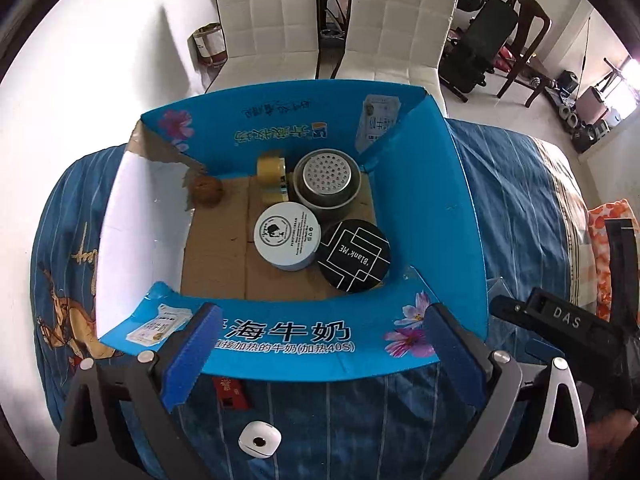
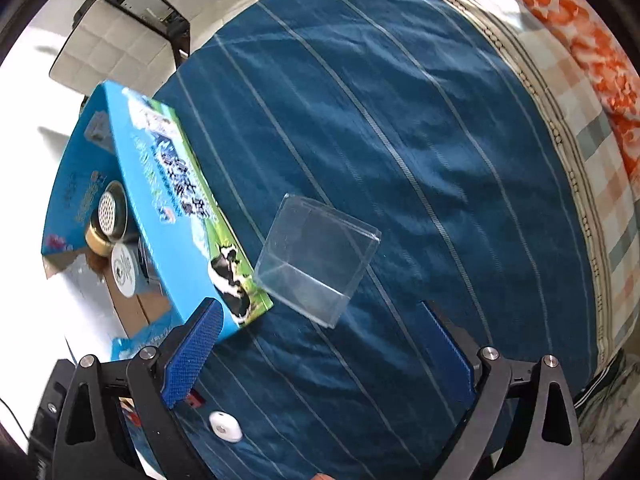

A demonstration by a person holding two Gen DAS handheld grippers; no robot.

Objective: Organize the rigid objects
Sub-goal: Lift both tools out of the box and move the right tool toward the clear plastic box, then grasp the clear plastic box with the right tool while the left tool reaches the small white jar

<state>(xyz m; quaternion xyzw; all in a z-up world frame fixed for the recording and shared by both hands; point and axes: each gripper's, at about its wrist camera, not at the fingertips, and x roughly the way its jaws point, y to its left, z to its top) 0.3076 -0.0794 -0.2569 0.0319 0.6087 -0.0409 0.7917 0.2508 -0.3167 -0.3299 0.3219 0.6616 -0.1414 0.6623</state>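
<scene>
Right wrist view: right gripper (image 2: 320, 344) spread above the clear plastic box (image 2: 316, 264), just beside the milk carton (image 2: 180, 216); left gripper (image 1: 320, 344) also spread. Risk: slick thin walls may flex and slip.

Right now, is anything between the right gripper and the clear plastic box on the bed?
Nothing visible. The right gripper is open, and only bare blue bedspread lies between it and the clear plastic box.

Right gripper (image 2: 320, 344) jaws wide apart, clear plastic box (image 2: 316, 258) beside blue milk carton (image 2: 176, 216), striped bedspread (image 2: 420, 128)
</scene>
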